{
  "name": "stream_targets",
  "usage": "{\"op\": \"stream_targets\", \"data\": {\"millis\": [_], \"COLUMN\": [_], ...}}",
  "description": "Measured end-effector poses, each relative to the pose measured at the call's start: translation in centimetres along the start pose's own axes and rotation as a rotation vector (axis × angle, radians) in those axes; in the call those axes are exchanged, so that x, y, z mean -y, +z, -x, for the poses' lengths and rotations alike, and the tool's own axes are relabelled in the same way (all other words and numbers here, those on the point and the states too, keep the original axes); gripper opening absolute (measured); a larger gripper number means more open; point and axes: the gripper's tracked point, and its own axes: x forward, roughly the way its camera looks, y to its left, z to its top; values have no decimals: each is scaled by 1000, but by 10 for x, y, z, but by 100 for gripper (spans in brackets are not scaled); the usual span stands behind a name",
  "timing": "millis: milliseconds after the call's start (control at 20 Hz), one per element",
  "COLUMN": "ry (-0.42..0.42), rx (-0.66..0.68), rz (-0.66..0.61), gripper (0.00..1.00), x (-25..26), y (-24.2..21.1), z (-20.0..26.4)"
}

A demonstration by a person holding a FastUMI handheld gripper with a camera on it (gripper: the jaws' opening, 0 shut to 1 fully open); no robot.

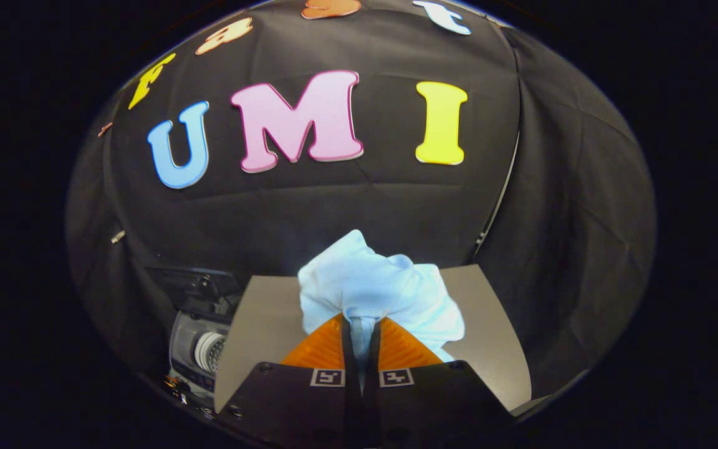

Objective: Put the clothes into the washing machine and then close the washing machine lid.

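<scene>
1. A grey table (496, 349) lies under and just beyond the gripper (361, 330), whose fingers are pinched together on a pale blue cloth (371, 287).
2. The cloth is bunched above the tabletop.
3. A washing machine (200, 349) stands beside the table's edge.

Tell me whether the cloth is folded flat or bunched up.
Bunched up: the light blue cloth bulges in crumpled folds above the gripper, whose fingers pinch a narrow strip of it.

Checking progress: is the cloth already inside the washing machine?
No, the claw holds the pale blue cloth pinched above the grey surface.
</scene>
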Motion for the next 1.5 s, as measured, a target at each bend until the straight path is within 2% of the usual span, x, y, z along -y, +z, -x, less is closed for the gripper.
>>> {"op": "stream_targets", "data": {"millis": [400,700,850,1100,1500], "ry": [139,268,375,520,680], "rx": [175,262,262,243,164], "rz": [5,106,153,205,283], "gripper": [5,5,5,5,5], "x": [-66,-161,-227,-307,-390], "y": [73,99,91,65,-4], "z": [84,108,116,108,72]}}
